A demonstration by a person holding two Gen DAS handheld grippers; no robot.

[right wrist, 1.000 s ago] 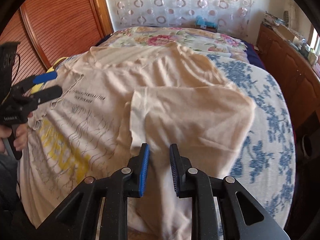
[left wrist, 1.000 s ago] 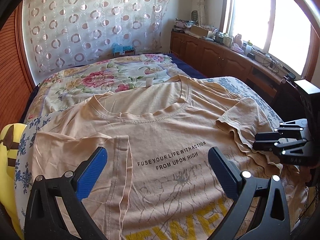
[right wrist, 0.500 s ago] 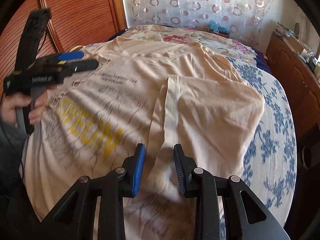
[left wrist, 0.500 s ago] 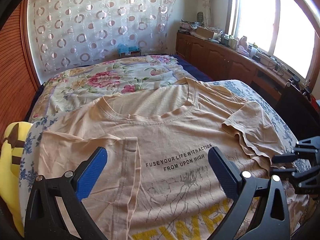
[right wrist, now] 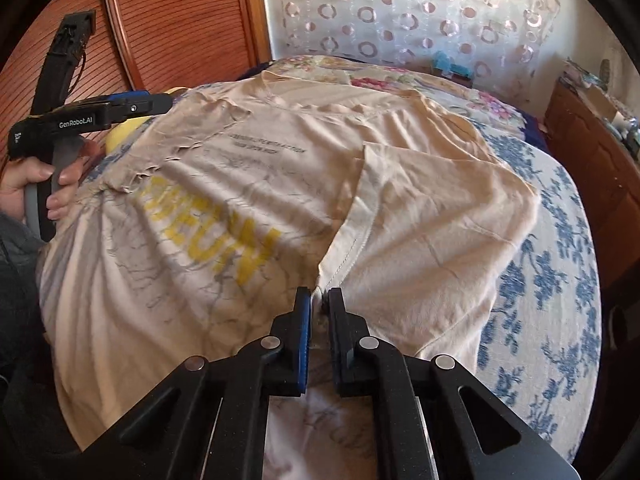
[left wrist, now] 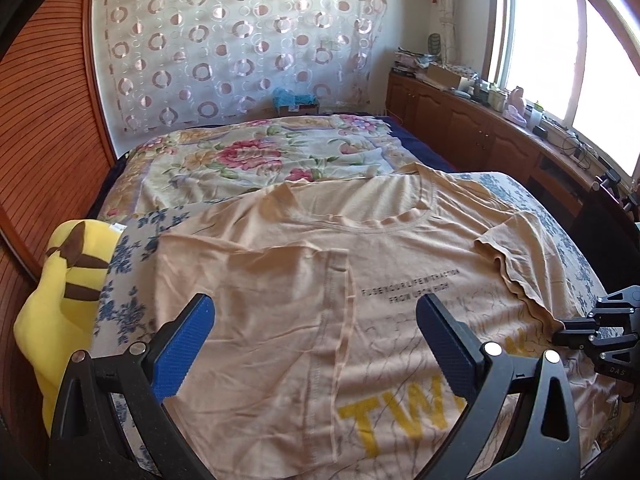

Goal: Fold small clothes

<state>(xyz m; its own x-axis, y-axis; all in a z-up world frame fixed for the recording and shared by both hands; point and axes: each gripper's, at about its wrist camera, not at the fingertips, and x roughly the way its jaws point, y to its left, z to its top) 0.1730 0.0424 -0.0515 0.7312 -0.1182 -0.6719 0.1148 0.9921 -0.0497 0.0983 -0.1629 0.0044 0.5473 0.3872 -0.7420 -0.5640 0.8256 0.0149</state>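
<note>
The shirt (right wrist: pixel 248 208) lies flat on the bed (right wrist: pixel 560 264), sides folded in; it looks light and limp – best taken at a hem; right gripper (right wrist: pixel 319 300) has just closed, pinching a folded edge; left gripper (left wrist: pixel 316 320) gapes wide, empty.

Reddish slatted wooden wall panels (left wrist: pixel 44 128), sheer circle-patterned curtain (left wrist: pixel 240 48), bright sunlit window (left wrist: pixel 560 52), low brown wooden cabinets (left wrist: pixel 460 120), floral-quilted bed (left wrist: pixel 248 160)

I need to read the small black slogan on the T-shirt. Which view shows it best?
The left wrist view: the slogan faces the camera, though slightly blurred. In the right wrist view it is slanted, smaller and unreadable.
</note>
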